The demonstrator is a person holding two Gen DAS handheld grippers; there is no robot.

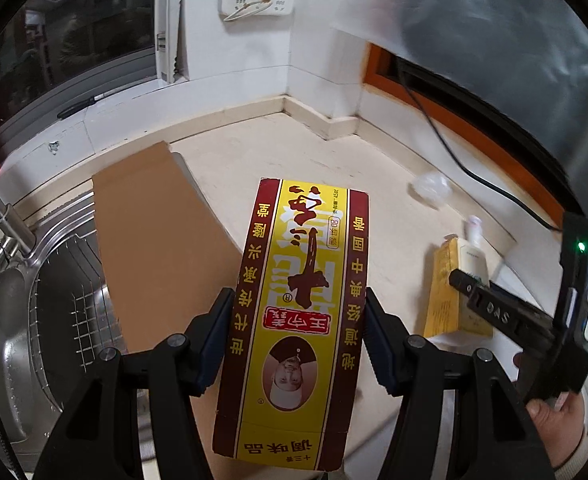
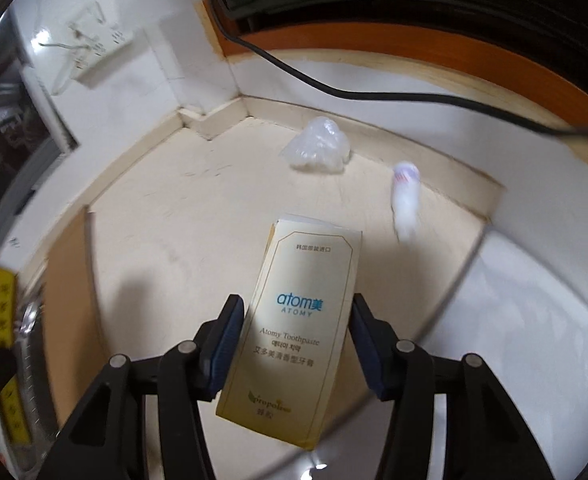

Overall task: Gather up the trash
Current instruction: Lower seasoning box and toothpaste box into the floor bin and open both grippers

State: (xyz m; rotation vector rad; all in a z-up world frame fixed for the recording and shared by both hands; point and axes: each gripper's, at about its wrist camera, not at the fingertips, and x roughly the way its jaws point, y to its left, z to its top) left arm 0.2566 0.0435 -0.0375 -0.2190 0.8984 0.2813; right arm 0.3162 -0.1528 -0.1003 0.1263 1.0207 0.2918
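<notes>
The left gripper [image 1: 298, 344] is holding the red and yellow seasoning box [image 1: 294, 320] above the counter [image 1: 334, 168], beside the sink [image 1: 34, 320]. The right gripper [image 2: 290, 344] is standing around the toothpaste box [image 2: 298, 332]; its left pad seems touching, but I cannot tell if the right one is pressing. It should be squeezing firmly on both side walls before lifting, while the crumpled plastic [image 2: 318, 144] and small tube [image 2: 404, 196] are waiting behind.

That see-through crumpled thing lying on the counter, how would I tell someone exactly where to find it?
Start at the cream countertop and follow it to the back corner where the white walls meet. A little out from that corner lies the crumpled clear plastic bag. Unlike the small white bottle beside it and the toothpaste box, it is transparent and shapeless.
</notes>
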